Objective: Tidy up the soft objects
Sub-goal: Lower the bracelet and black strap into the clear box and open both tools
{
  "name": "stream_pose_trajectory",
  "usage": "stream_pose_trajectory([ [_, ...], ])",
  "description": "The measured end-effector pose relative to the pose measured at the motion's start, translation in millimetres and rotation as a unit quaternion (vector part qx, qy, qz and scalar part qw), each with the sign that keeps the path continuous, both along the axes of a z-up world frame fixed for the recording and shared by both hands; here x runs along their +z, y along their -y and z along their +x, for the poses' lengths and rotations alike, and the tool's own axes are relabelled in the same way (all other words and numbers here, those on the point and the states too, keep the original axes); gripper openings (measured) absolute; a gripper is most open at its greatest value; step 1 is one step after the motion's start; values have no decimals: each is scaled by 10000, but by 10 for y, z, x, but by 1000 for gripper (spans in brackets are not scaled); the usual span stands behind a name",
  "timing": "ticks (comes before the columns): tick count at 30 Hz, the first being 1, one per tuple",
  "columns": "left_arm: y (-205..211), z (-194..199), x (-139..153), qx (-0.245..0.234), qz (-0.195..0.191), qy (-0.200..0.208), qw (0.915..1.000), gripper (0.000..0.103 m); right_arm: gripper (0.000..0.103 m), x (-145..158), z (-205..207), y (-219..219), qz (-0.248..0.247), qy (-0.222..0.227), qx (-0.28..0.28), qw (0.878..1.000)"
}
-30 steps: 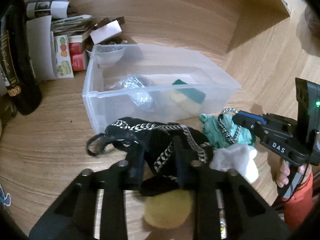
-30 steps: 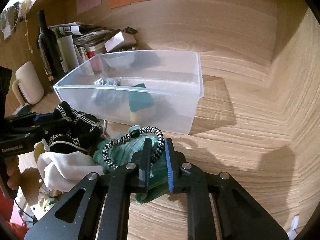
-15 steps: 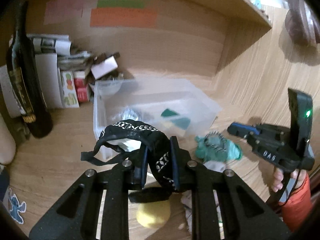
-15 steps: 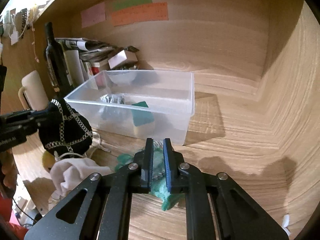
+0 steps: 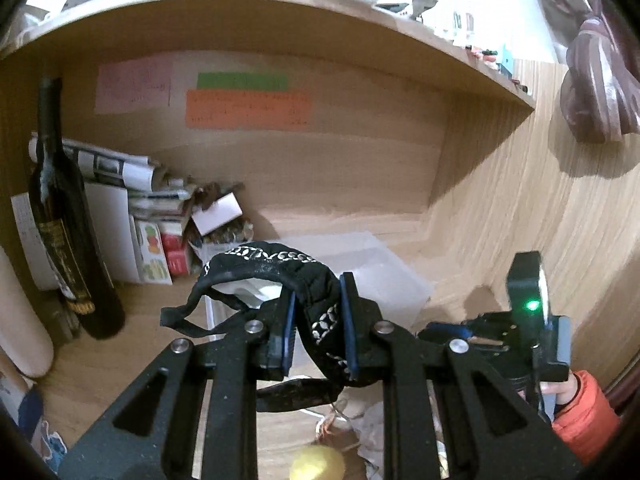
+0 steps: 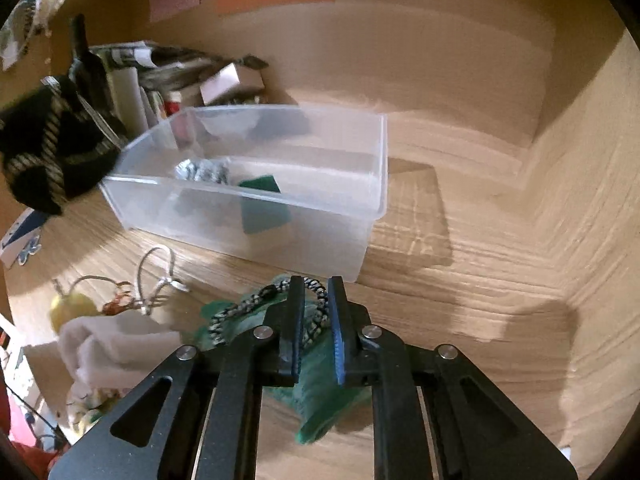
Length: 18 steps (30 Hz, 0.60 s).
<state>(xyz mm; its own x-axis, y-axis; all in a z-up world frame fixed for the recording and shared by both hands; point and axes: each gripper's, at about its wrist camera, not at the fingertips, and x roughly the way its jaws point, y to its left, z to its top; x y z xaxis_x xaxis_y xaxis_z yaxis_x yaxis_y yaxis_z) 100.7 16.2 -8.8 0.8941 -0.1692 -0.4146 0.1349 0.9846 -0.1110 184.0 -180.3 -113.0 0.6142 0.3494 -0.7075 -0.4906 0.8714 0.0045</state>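
Note:
My left gripper is shut on a black patterned cloth, held high above the desk; it also shows in the right wrist view, left of the clear plastic bin. The bin holds a silver scrubber and a green sponge. My right gripper is shut on a green cloth with a black-and-white cord, just in front of the bin. A white cloth and a yellow ball lie on the desk to the left.
A dark wine bottle, stacked papers and boxes stand at the back left. A shelf overhangs the desk. Wooden walls close the back and right. A metal wire loop lies by the bin.
My left gripper has risen further with the black cloth and tilted up. My right gripper has lifted the green cloth slightly and moved nearer the bin.

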Motion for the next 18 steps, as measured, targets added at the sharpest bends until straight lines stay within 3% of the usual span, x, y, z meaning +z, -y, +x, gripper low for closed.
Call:
stream_pose_trajectory([
  [6, -30, 95, 37, 68, 62, 49, 9999, 20, 13, -110, 157, -38, -119, -273, 33, 9995],
  [9, -53, 161, 29, 110, 72, 41, 9999, 20, 27, -110, 145, -45, -129, -246, 43, 9996],
  [12, -63, 256, 11, 173, 99, -3, 9998, 20, 27, -117, 144, -29, 14, -291, 119, 9995],
  [13, -68, 289, 8, 205, 106, -14, 9997, 20, 27, -123, 144, -27, 58, -324, 156, 9993],
  [16, -104, 404, 6, 290, 100, -52, 9995, 20, 10, -134, 139, -27, 167, -355, 200, 9990],
  [18, -134, 495, -6, 340, 78, -104, 9993, 20, 9, -115, 124, -11, 233, -273, 174, 9992],
])
